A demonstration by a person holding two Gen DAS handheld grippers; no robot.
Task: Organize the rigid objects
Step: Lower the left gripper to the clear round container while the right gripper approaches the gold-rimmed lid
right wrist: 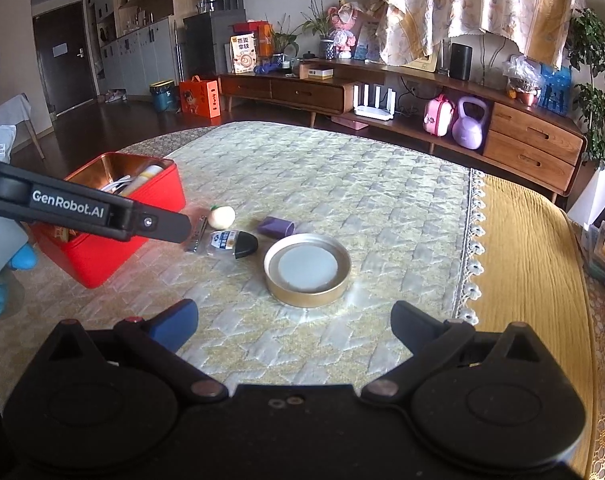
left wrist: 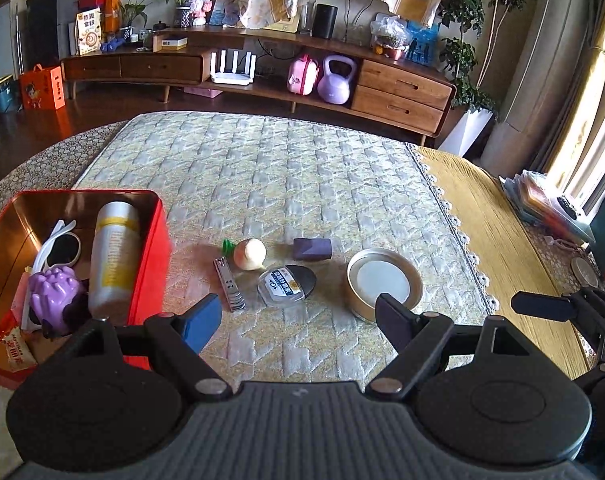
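A red tin box [left wrist: 148, 248] [right wrist: 102, 258] stands at the left on the quilted mat and holds a spray bottle [left wrist: 112, 256], white sunglasses [left wrist: 62, 246], a purple toy [left wrist: 54, 292] and a snack packet. On the mat lie nail clippers [left wrist: 229, 285], a peach-shaped toy [left wrist: 249, 254] [right wrist: 221, 216], a clear case with a black cap [left wrist: 287, 285] [right wrist: 232, 243], a purple block [left wrist: 312, 249] [right wrist: 277, 227] and a round gold tin lid [left wrist: 383, 282] [right wrist: 307, 269]. My left gripper [left wrist: 302, 314] is open and empty just short of these. My right gripper [right wrist: 294, 318] is open and empty in front of the lid.
The mat [left wrist: 286, 176] lies on a yellow tablecloth [left wrist: 502, 240] with a lace edge. A stack of packets [left wrist: 542, 204] sits at the table's far right. A wooden TV cabinet [left wrist: 402, 84] stands beyond the table.
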